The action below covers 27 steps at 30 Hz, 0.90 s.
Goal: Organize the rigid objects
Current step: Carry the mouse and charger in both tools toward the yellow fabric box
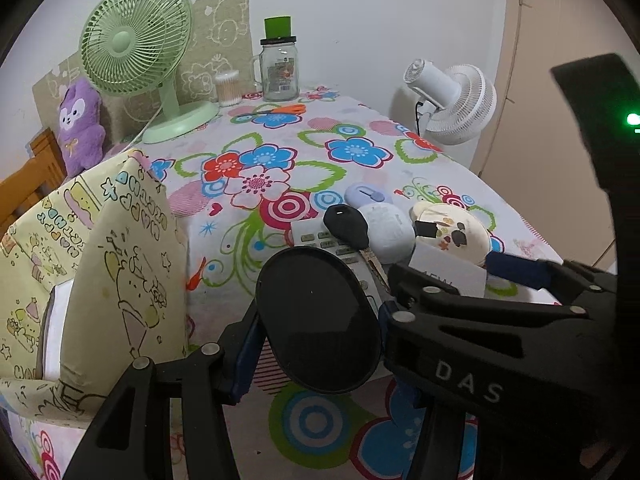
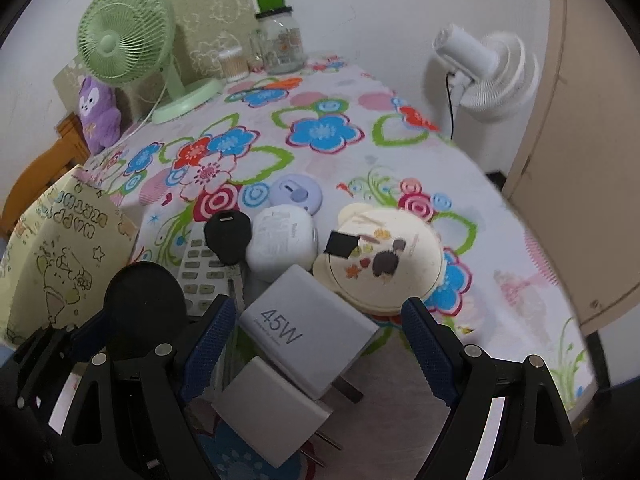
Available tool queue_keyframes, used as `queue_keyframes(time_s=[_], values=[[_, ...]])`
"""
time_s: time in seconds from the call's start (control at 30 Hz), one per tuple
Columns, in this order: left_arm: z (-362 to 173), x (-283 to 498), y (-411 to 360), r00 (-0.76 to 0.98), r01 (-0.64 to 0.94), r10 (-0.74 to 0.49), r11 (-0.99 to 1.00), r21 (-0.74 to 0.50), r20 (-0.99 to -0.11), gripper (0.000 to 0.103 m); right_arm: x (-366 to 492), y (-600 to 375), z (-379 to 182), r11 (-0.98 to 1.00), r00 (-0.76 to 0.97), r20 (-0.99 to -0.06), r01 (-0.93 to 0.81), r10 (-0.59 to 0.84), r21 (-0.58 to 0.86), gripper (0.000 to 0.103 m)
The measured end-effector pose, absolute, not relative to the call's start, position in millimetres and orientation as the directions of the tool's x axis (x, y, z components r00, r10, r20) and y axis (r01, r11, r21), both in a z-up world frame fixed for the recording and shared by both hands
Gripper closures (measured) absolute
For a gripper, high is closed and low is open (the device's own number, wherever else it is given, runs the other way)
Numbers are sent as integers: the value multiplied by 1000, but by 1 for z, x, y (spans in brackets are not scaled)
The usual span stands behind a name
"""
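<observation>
Two white chargers lie nearest in the right wrist view: a small one (image 2: 272, 404) with prongs toward the camera, and touching it just beyond, a larger one (image 2: 310, 326) printed "45W". They sit between the wide-spread jaws of the right gripper (image 2: 316, 344), whose blue-padded fingers (image 2: 430, 346) touch neither.

To its left, the left gripper (image 1: 318, 322) pinches one black oval disc (image 1: 318, 320) between its jaws, held above the floral tablecloth (image 1: 320, 424). One pale yellow cartoon-print bag (image 1: 108, 264) stands at the table's left edge, beside the disc.

Beyond the chargers lies a tight cluster, one of each: a white remote (image 2: 200, 268) with a black key (image 2: 228, 236) lying across it, a white rounded case (image 2: 280, 244) touching the key, a cream bear-shaped case (image 2: 380, 256) with a black tag just right of that, and a lilac mouse (image 2: 296, 194) behind.

Far back stand two fans: a green one (image 1: 136, 36) on the table and a white one (image 1: 452, 96) off its right edge. Near the green fan are one purple plush (image 1: 78, 124), one tub of cotton swabs (image 1: 228, 88), one glass jar (image 1: 279, 66) with a green cap, and orange scissors (image 1: 288, 109).
</observation>
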<state>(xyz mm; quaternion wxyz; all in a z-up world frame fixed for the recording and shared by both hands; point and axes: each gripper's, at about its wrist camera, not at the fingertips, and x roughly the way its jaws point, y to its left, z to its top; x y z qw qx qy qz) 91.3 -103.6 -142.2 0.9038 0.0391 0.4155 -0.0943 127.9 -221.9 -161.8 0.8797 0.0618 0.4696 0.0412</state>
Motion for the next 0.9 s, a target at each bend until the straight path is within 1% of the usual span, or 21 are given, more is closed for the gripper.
queue_keyframes(time_s=[0.1,0.13,0.17,0.47,0.6,0.7,0.9], values=[[-142,95,-104,634,206,-149,978,-21,-759,45,130,-226,-165,985,550,-822,1,145,175,18],[-142,95,-105,631,209,-156,978,-27,-760,45,129,-226,-164,985,552,-821,0,146,175,23],[-142,97,-105,625,217,-173,975,-43,-761,45,130,-226,-163,984,554,-819,-4,150,177,30],[-142,104,-114,622,238,-196,970,-56,-758,45,135,-233,-161,984,572,-811,35,125,177,31],[-141,107,-114,612,241,-215,967,-80,-761,46,136,-237,-160,979,577,-805,47,135,197,31],[-139,109,-113,604,238,-232,965,-105,-762,46,135,-238,-156,979,586,-800,48,132,197,31],[-130,107,-112,616,240,-242,964,-114,-750,46,132,-238,-144,980,608,-784,49,124,193,31]])
